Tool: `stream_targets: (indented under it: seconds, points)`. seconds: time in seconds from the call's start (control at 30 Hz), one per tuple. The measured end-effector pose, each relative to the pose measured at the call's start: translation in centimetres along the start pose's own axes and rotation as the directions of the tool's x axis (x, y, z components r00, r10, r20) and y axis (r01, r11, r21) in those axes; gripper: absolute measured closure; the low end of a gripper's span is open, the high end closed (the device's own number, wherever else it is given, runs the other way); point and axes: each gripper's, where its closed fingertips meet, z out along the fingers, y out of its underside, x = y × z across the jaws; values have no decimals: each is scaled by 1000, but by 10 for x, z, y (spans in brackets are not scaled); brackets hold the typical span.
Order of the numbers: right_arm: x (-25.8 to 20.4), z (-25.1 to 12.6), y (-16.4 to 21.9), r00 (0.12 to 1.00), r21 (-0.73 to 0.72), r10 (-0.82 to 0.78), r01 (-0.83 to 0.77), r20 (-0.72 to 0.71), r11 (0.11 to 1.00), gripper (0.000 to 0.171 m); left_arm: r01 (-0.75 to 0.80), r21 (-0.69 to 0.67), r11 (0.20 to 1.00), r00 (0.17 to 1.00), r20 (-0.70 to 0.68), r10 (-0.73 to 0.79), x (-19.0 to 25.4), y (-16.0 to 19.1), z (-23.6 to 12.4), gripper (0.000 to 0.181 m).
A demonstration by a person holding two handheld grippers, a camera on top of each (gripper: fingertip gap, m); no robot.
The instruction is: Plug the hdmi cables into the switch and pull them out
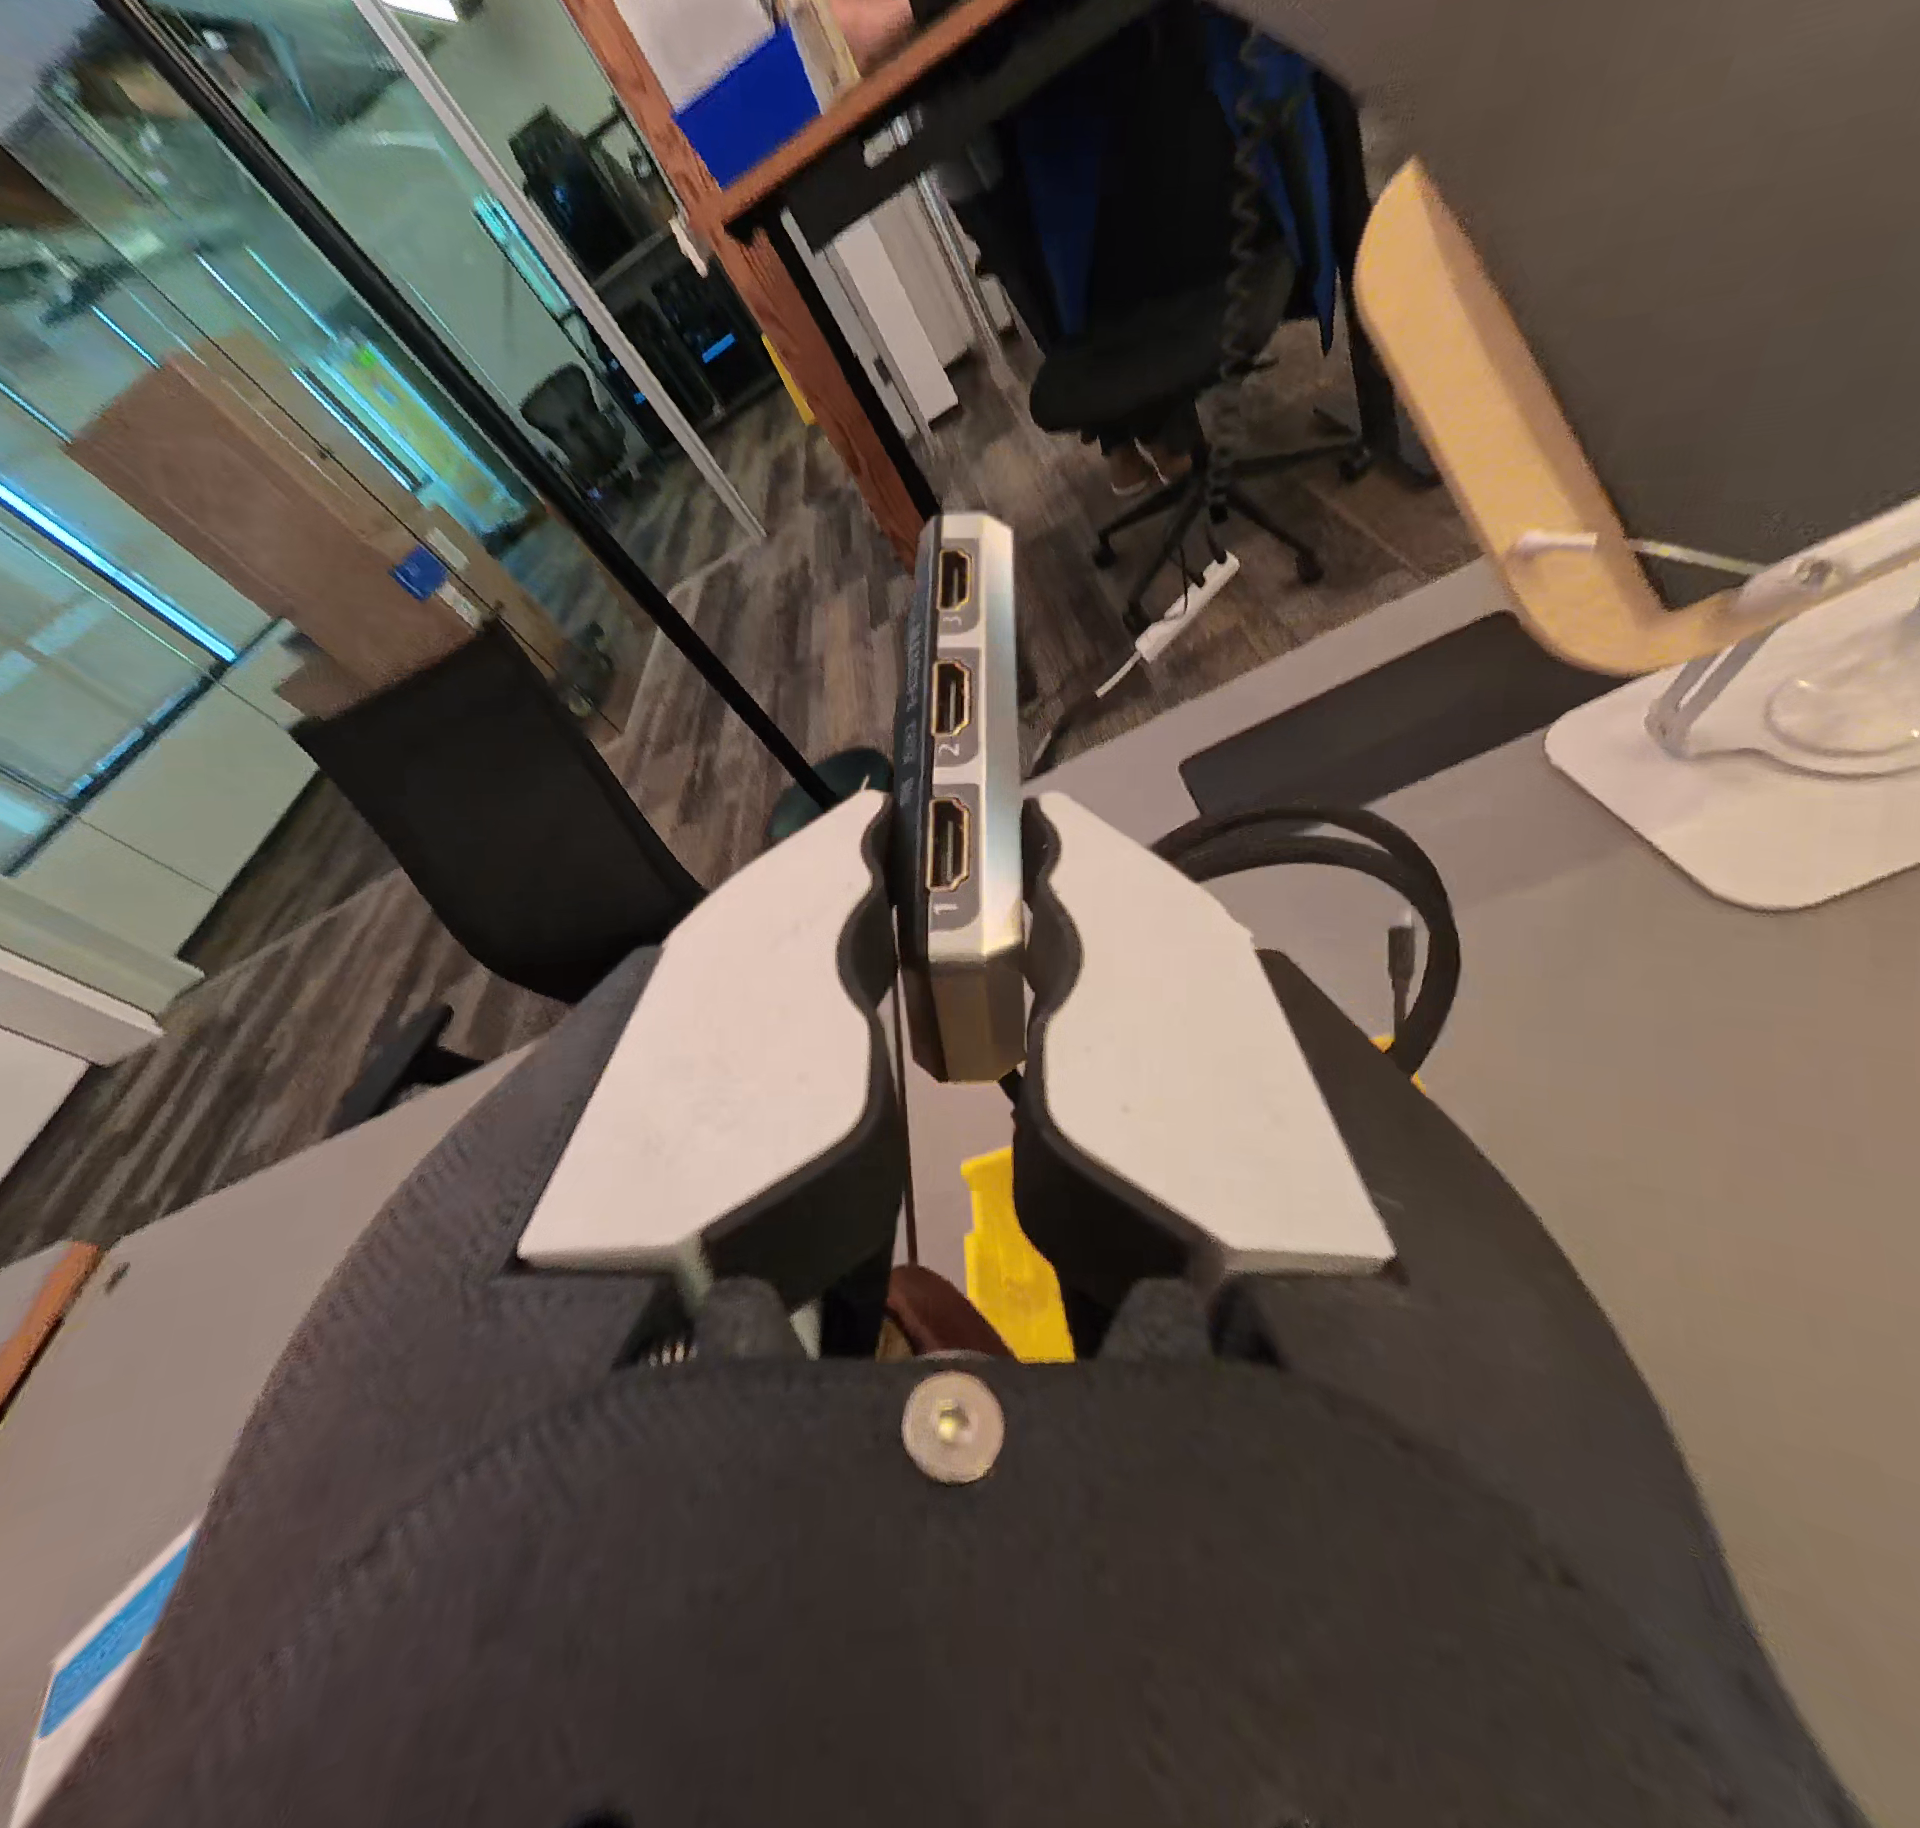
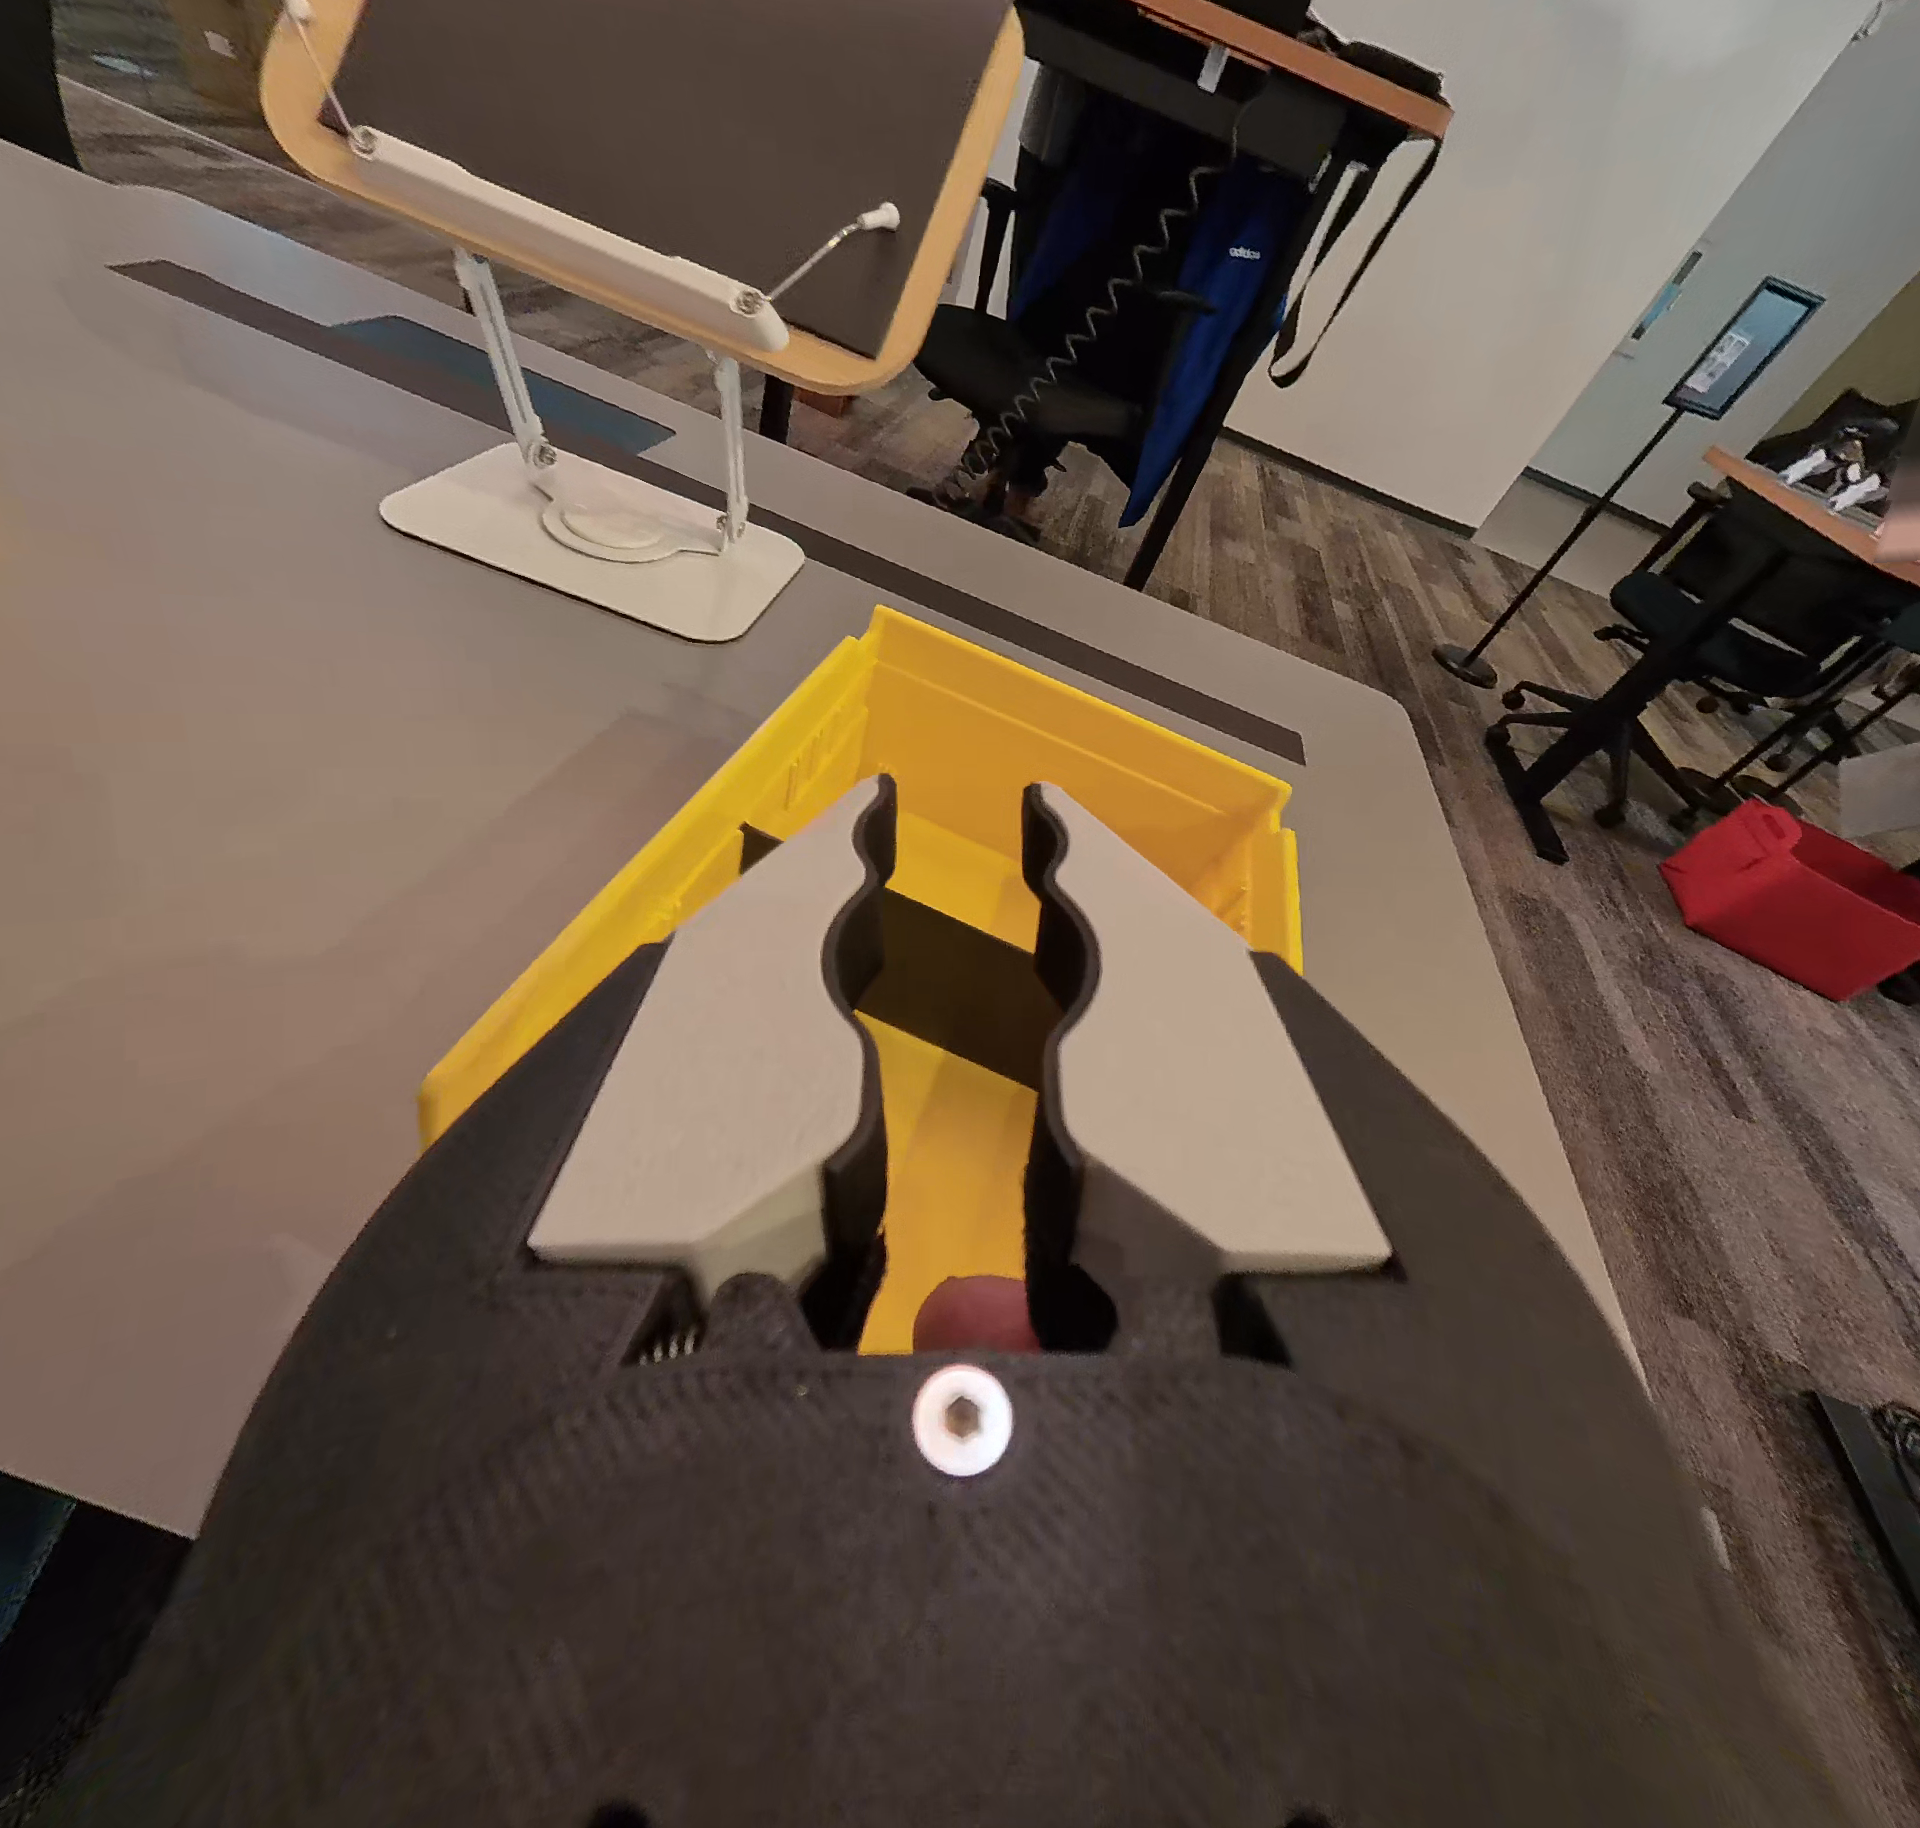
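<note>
My left gripper (image 1: 954, 822) is shut on the HDMI switch (image 1: 958, 729), a slim black and silver box held on edge above the grey table. Its three gold ports face me and all are empty. A coil of black HDMI cable (image 1: 1397, 905) lies on the table just right of the gripper. My right gripper (image 2: 958, 791) is open and empty, hovering over a yellow bin (image 2: 1049, 729) with a black divider strip (image 2: 961, 989) across it. No cable shows in the right wrist view.
A tablet-like board on a white stand (image 2: 592, 542) stands on the grey table (image 2: 260, 843); it also shows in the left wrist view (image 1: 1787, 781). Office chairs (image 1: 1174, 396), another desk and a red bin (image 2: 1797, 905) stand on the floor beyond the table edge. Some 70 centimeters of space lies between my two pairs of fingers.
</note>
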Motion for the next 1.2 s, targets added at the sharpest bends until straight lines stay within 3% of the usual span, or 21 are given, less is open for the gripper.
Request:
stream_targets:
  seconds: [0.17, 0.4, 0.6, 0.77, 0.97, 1.2]
  points:
    - [-26, 8, -12, 997, 17, -10, 8, 80, 1000, 145, -40, 128, 991, 998, -44, 46, 29, -51, -27, 161]
    - [-79, 21, -31, 975, 65, -31, 17, 220, 998, 146, -91, 254, 963, 956, -247, 156, 151, -85, -52, 161]
    - [-130, 26, -39, 934, 49, -45, 30, 355, 998, 142, -135, 271, 953, 874, -421, 244, 281, -57, -47, 161]
    - [-173, 37, -34, 884, 13, -52, 52, 464, 999, 130, -181, 312, 933, 777, -536, 330, 370, -13, -49, 161]
    - [-209, 61, -32, 823, -9, -65, 85, 564, 996, 113, -162, 437, 885, 732, -548, 405, 405, 17, -73, 161]
    - [-258, 86, -48, 687, 117, -159, 107, 709, 987, 107, -78, 527, 846, 631, -631, 451, 411, 35, -105, 161]
